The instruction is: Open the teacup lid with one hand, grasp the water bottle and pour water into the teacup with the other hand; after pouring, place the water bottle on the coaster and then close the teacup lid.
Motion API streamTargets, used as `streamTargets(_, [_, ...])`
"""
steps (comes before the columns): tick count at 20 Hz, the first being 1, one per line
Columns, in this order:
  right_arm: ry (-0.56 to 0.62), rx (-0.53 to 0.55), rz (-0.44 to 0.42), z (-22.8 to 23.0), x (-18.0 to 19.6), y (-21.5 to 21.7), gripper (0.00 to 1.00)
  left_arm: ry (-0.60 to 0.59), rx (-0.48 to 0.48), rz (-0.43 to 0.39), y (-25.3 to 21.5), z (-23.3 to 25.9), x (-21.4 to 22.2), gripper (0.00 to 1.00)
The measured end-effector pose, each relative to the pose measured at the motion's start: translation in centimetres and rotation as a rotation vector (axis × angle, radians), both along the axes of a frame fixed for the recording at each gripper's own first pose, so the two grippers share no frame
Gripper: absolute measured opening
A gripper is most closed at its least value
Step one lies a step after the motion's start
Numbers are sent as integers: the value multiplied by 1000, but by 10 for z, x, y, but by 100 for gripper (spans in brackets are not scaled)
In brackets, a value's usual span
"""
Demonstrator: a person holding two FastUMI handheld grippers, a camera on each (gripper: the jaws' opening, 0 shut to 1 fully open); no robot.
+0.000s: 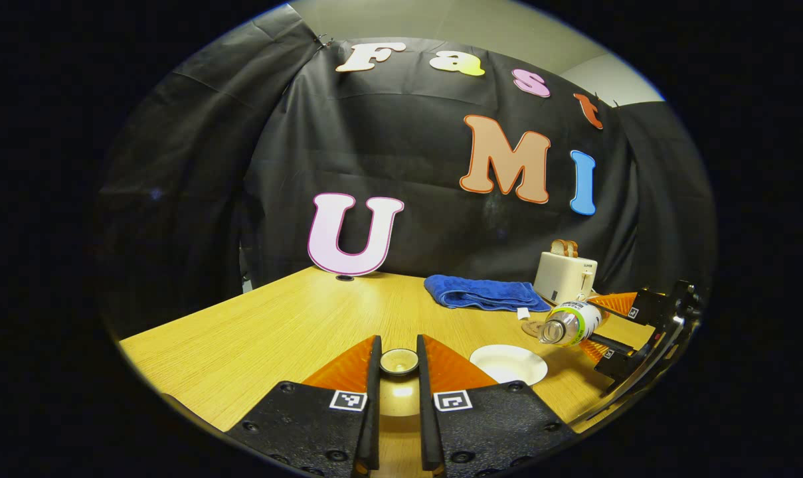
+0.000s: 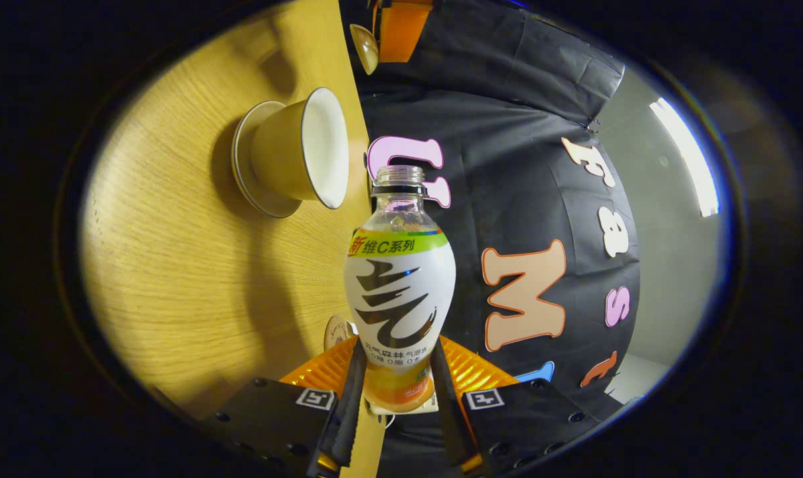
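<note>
My left gripper (image 1: 399,345) is shut on the teacup lid (image 1: 399,362), held up over the table; in the right gripper view the lid (image 2: 364,48) shows at the top. The open teacup (image 1: 508,364) is white inside and stands on its saucer (image 2: 252,189), to the right of the lid. My right gripper (image 2: 396,355) is shut on the base of the water bottle (image 2: 400,285). The bottle (image 1: 572,323) lies about level in the air, its uncapped mouth towards the cup (image 2: 301,153) and just short of its rim. No stream of water is visible.
A round coaster (image 1: 529,328) lies behind the cup, under the bottle's neck. A folded blue towel (image 1: 484,293) and a white toaster (image 1: 565,275) holding bread stand at the back right. The wooden table (image 1: 275,332) reaches to the black cloth wall.
</note>
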State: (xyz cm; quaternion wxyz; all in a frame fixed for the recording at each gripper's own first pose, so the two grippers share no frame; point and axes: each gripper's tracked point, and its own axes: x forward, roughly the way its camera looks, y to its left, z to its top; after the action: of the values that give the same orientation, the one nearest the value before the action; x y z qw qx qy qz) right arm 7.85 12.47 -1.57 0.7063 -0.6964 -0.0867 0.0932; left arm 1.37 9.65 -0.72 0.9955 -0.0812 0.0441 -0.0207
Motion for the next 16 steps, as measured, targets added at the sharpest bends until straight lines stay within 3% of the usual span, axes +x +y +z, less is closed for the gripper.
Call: streamTargets(16, [-103,-298,104,7,0,22,56,4,-33,2,3,-4,-1,22])
